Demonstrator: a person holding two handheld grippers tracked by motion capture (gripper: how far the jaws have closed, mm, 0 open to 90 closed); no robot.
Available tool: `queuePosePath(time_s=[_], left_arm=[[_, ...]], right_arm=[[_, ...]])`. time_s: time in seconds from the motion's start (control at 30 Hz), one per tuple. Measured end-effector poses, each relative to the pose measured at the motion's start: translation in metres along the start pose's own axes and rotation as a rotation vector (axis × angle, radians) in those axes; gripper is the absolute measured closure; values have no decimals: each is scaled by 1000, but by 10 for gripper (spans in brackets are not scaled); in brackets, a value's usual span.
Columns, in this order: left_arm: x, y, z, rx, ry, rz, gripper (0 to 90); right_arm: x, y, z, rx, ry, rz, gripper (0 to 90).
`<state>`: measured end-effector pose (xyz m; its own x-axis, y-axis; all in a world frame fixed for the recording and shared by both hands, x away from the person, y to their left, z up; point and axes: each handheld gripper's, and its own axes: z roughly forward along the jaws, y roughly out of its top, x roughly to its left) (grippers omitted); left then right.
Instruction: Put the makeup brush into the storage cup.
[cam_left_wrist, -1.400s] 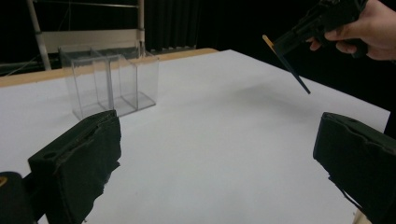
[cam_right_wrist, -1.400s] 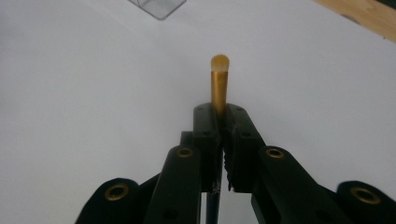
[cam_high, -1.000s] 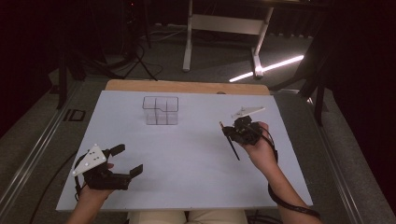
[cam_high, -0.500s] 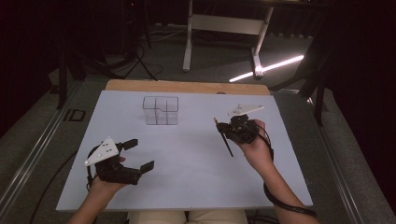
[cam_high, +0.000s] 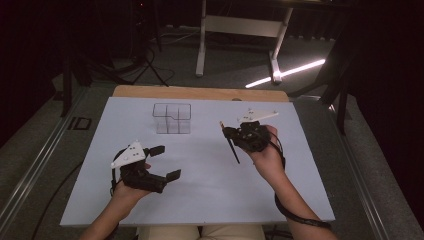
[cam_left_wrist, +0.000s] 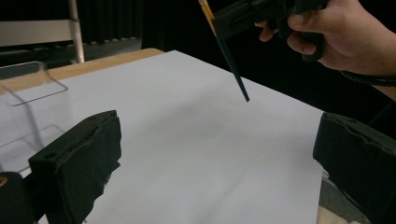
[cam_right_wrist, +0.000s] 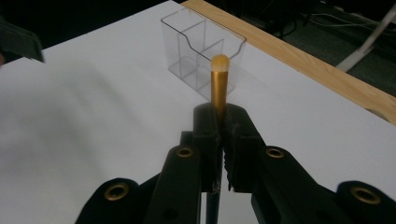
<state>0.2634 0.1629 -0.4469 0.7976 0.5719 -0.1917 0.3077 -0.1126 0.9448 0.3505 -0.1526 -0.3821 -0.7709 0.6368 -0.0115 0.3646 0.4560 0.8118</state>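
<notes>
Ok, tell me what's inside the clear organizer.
The clear organizer looks empty: only its dividers and the white table show through. The right gripper holds a pencil outside it.

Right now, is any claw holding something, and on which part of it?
The right claw is shut on the pencil, near its gold upper end; the dark tip hangs free. The left claw is open and holds nothing.

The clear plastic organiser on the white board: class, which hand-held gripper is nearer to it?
Right, narrowly. The right hand-held gripper, clamped on a pencil, sits just right of the organiser; the open left hand-held gripper is nearer the person.
</notes>
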Motion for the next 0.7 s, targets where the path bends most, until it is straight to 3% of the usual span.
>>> queuePosePath(time_s=[0.5,0.7], left_arm=[[-6,2,34,-3,-9,23,23],[-9,1,51,-6,-11,2,32]], right_arm=[[25,11,9,-97,13,-23,842],[35,15,15,-145,8,-19,841]])
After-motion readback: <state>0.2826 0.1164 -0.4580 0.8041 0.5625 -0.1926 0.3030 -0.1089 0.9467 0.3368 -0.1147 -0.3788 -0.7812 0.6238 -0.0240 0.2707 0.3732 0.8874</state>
